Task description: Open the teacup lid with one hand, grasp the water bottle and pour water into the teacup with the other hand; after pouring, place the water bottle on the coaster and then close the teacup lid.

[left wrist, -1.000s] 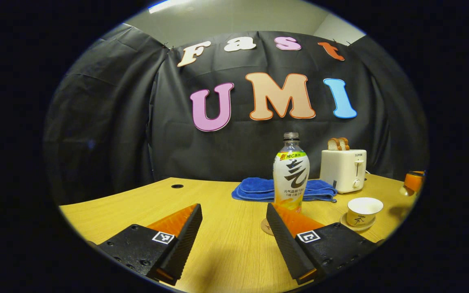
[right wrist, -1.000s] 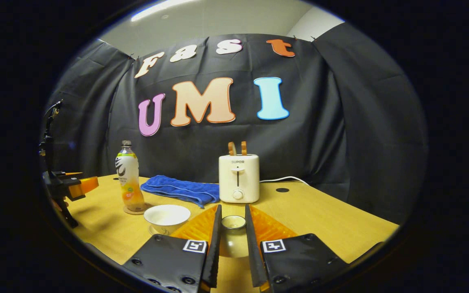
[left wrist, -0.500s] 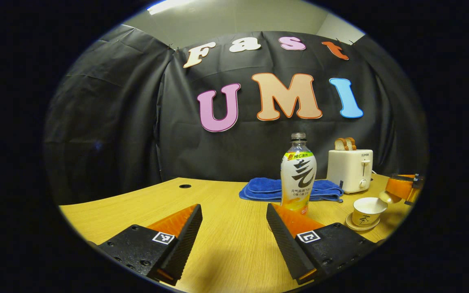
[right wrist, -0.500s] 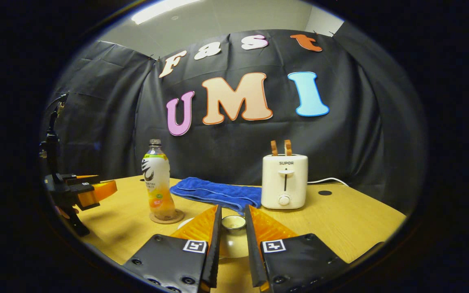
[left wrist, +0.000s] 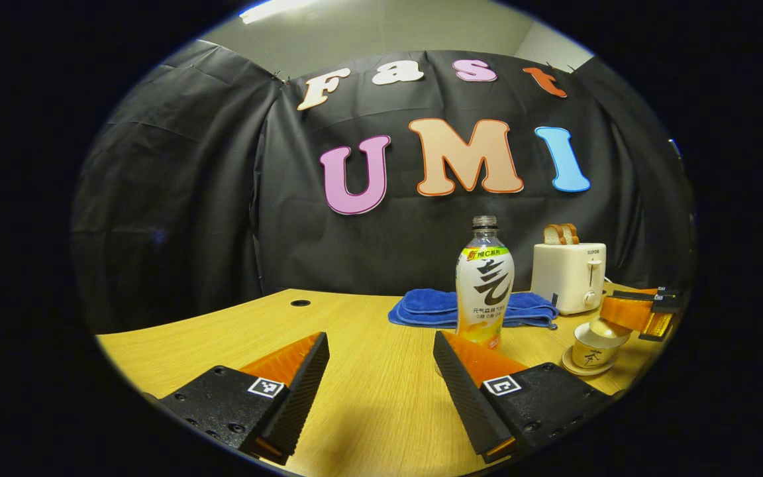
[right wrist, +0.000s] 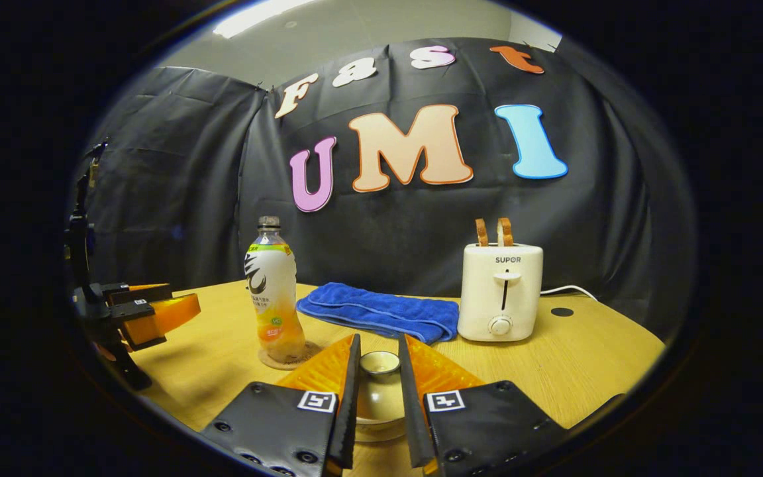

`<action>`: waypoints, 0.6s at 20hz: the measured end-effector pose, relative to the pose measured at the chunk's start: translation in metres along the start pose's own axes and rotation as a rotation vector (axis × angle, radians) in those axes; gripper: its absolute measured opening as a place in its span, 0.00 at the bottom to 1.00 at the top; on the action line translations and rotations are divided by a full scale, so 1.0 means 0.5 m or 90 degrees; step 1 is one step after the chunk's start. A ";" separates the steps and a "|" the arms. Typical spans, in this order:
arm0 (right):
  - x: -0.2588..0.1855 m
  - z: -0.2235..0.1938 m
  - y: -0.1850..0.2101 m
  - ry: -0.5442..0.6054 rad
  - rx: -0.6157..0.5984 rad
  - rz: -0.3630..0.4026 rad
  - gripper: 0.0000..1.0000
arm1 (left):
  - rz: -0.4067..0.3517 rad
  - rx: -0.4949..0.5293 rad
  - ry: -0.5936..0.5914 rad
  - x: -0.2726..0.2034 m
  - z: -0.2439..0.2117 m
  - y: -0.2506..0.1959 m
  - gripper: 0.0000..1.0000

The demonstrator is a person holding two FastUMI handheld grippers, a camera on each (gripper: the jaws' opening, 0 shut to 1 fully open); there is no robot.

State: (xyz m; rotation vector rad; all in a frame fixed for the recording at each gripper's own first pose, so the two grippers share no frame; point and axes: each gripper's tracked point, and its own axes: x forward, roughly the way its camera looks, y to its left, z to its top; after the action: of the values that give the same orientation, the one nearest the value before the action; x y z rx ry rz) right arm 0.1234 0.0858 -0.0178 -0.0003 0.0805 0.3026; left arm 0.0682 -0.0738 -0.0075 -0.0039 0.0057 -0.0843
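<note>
Nearest in the right gripper view, the right gripper is clamped on the knob of the pale, rounded teacup lid. In the left gripper view, the left gripper hangs spread apart over bare wooden surface. Beyond it the water bottle stands upright; its coaster shows in the right gripper view. The teacup sits on its saucer beside the bottle, near the surface's edge.

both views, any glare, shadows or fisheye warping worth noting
Left gripper view: the table edge bows, a ceiling light glares at the top, the bottle is sharp. Right gripper view: soft shadow under the left gripper, and the lid in the right gripper looks slightly soft.
</note>
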 end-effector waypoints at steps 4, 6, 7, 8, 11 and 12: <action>0.010 -0.014 0.011 0.032 -0.002 0.020 0.35 | 0.000 0.000 0.000 0.002 0.001 0.000 0.93; 0.015 -0.024 0.016 0.050 -0.005 0.027 0.35 | 0.000 0.000 0.000 0.001 0.000 -0.001 0.93; 0.016 -0.027 0.020 0.057 -0.007 0.032 0.35 | -0.001 0.000 0.000 0.001 0.001 -0.001 0.93; 0.016 -0.027 0.022 0.060 -0.009 0.034 0.35 | -0.001 0.000 0.000 0.001 0.000 -0.001 0.93; 0.016 -0.030 0.019 0.063 -0.003 0.035 0.36 | -0.001 -0.001 0.000 0.001 0.001 -0.002 0.93; 0.016 -0.031 0.018 0.064 -0.002 0.034 0.35 | -0.001 -0.001 0.000 0.001 0.000 -0.001 0.93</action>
State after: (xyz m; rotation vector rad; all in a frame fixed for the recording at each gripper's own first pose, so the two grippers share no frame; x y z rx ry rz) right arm 0.1273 0.0965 -0.0337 -0.0159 0.1796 0.3560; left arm 0.0686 -0.0745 -0.0074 -0.0050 0.0054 -0.0857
